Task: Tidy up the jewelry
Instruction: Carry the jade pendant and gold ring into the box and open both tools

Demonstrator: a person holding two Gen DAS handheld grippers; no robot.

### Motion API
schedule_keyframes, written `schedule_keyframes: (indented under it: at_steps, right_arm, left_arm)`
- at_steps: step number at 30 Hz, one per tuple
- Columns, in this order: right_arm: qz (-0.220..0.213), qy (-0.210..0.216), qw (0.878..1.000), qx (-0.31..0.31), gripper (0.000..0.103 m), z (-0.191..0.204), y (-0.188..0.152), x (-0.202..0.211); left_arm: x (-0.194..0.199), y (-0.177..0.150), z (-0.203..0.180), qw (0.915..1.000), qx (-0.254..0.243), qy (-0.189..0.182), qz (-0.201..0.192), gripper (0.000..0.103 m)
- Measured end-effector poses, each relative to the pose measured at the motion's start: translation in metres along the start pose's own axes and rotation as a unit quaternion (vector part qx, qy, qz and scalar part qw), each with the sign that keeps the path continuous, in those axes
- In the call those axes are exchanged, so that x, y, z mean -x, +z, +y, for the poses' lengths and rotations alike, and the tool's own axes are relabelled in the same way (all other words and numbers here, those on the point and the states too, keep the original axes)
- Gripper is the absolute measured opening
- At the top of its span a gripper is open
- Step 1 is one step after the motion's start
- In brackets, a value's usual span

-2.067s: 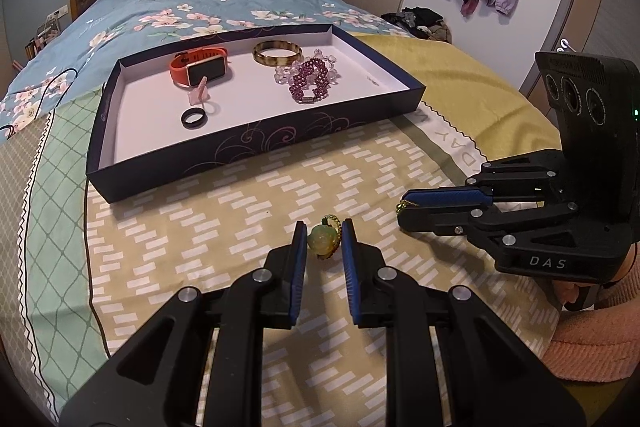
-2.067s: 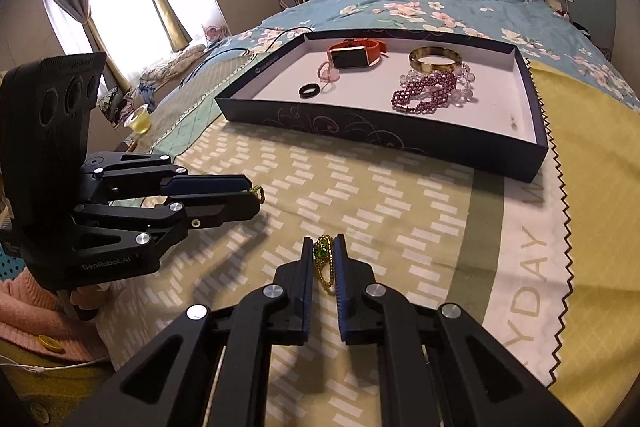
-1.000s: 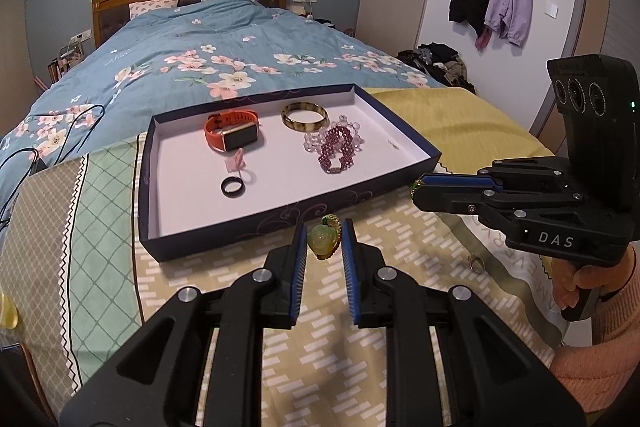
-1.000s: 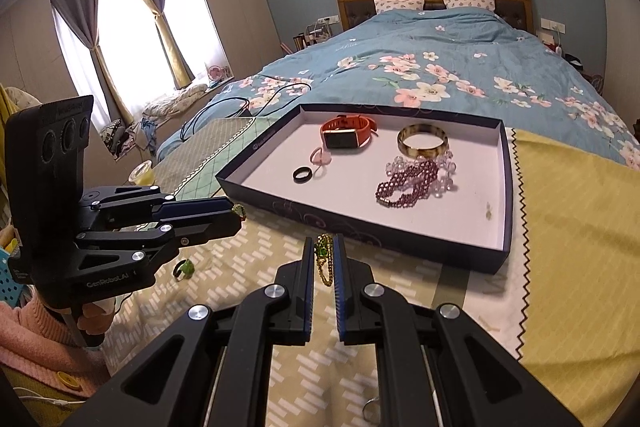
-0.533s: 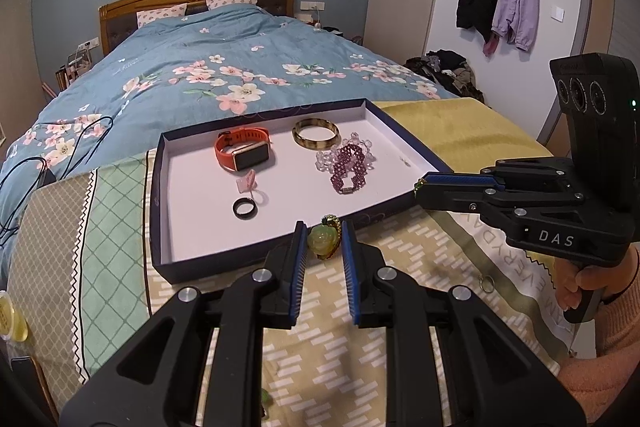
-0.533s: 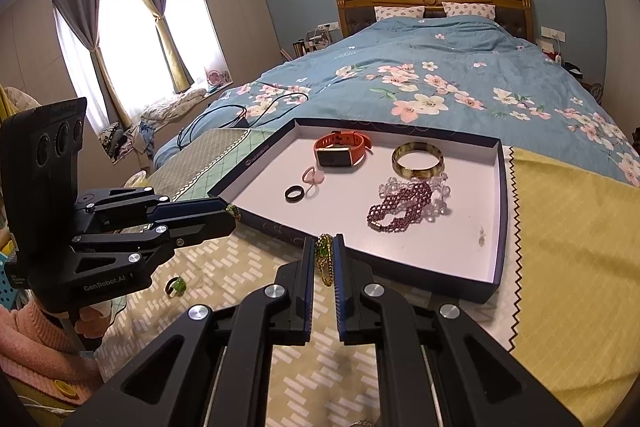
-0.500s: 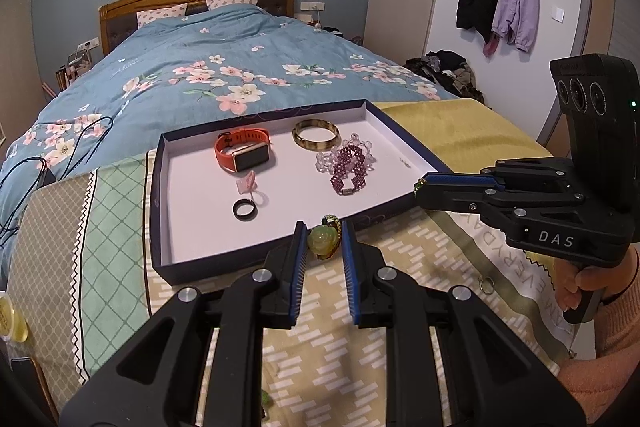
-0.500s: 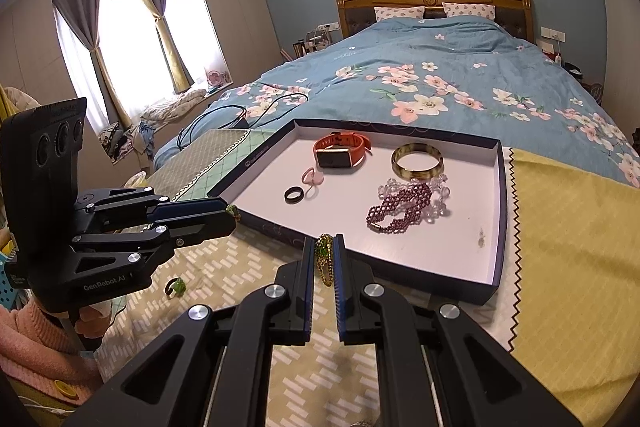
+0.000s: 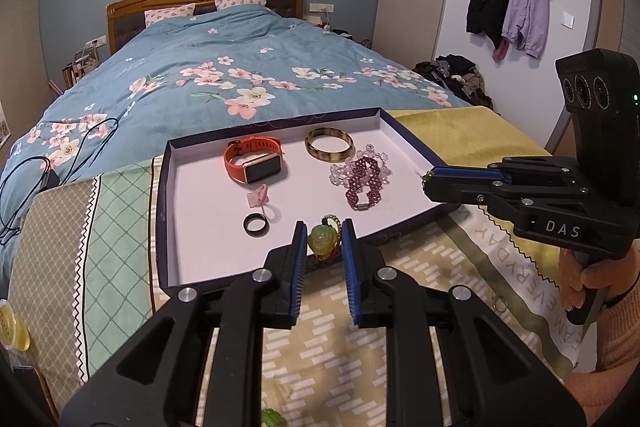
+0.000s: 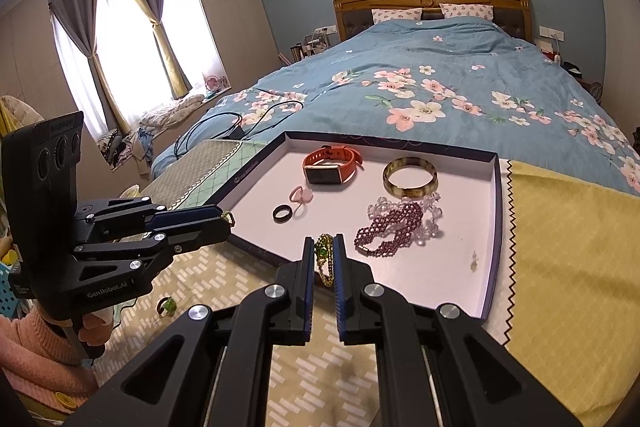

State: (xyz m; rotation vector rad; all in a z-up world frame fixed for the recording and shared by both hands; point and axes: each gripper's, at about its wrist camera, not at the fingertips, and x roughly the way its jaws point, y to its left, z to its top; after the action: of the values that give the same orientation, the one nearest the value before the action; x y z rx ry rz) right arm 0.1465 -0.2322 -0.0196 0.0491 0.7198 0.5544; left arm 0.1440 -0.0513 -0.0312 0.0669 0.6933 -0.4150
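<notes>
So both grippers are mid-carry — L gripper (image 9: 324,247) clamped on a green pendant (image 9: 320,242), R gripper (image 10: 322,255) clamped on its bead chain (image 10: 325,259), both at the tray's (image 9: 160,195) near rim — next, prob. lower inside w/ the watch (image 9: 256,163), then let go.

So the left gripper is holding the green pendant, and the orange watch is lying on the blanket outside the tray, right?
Not quite. The left gripper does hold the green pendant, but the orange watch lies inside the tray, near its far edge, not on the blanket. The left wrist view shows it.
</notes>
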Motion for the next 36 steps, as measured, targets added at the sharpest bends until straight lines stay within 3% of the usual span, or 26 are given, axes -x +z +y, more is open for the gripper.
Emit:
schedule_keyframes:
  at_steps: [36]
  right_arm:
    - [0.02,-0.004,1.0,-0.011,0.007,-0.02,0.013,-0.032]
  left_arm:
    - [-0.022,0.015,0.015,0.9998,0.014,0.016,0.003,0.018]
